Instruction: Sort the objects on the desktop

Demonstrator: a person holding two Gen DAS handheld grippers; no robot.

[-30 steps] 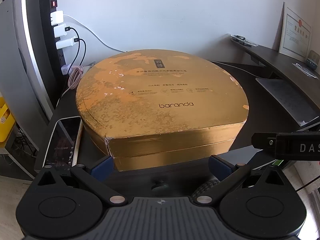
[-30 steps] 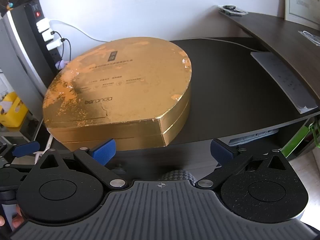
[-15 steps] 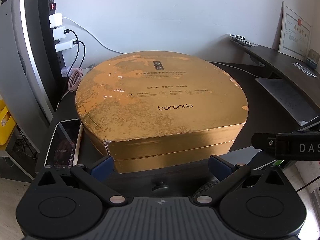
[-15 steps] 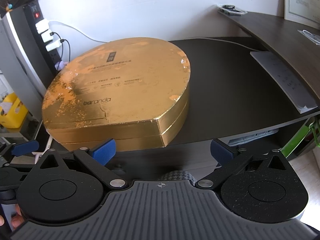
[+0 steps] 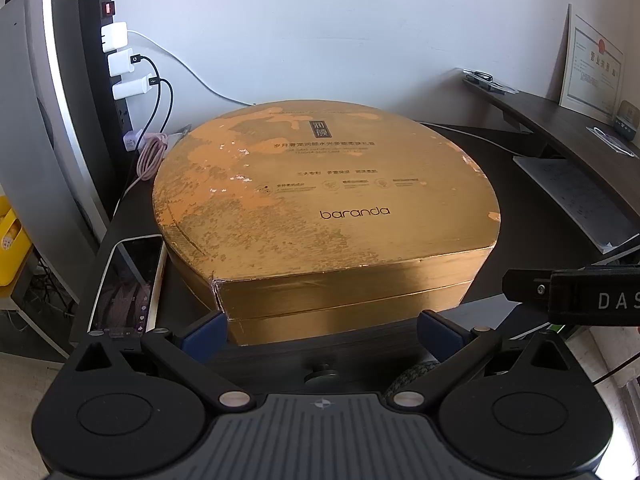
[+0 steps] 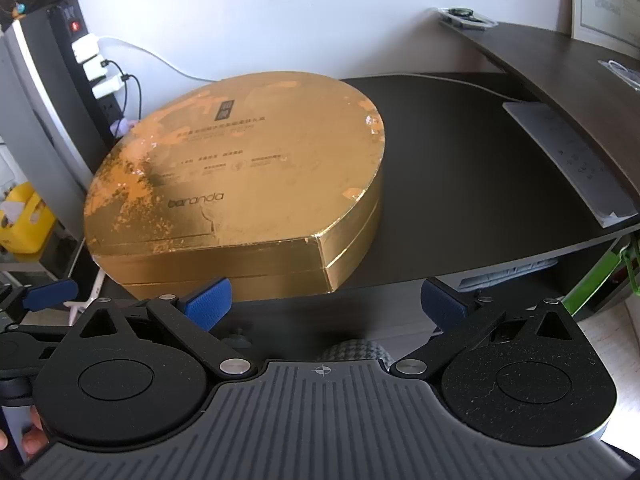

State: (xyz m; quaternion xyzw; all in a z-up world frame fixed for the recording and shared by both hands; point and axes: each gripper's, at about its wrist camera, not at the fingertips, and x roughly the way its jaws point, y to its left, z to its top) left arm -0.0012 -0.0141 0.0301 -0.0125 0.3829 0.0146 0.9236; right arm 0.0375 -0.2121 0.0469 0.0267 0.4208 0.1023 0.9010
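A gold box (image 5: 326, 216), wide and flat with a rounded back and one straight front side, lies closed on a dark desk (image 6: 460, 152). Its lid is scuffed and carries the printed word "baranda". The box sits toward the desk's left end, with its straight side close to the front edge.

Going left to right in the left wrist view: a tall grey panel holds a black power strip (image 5: 114, 60) with three white chargers plugged in, their cables hanging toward the desk's back left corner. A phone (image 5: 128, 286) lies flat along the desk's left edge, just beside the box. The left gripper (image 5: 320, 330) is held low before the front edge, its two blue-padded fingers spread wide and gripping nothing; the left pad is close to the box's front left corner, though contact cannot be confirmed.

In the right wrist view, the right gripper (image 6: 324, 306) is also before the front edge, its fingers spread wide and empty, with the box ahead and to the left. A stack of papers (image 6: 568, 160) lies at the desk's right edge, well apart from the box. A raised dark shelf (image 6: 560, 52) curves along the right.
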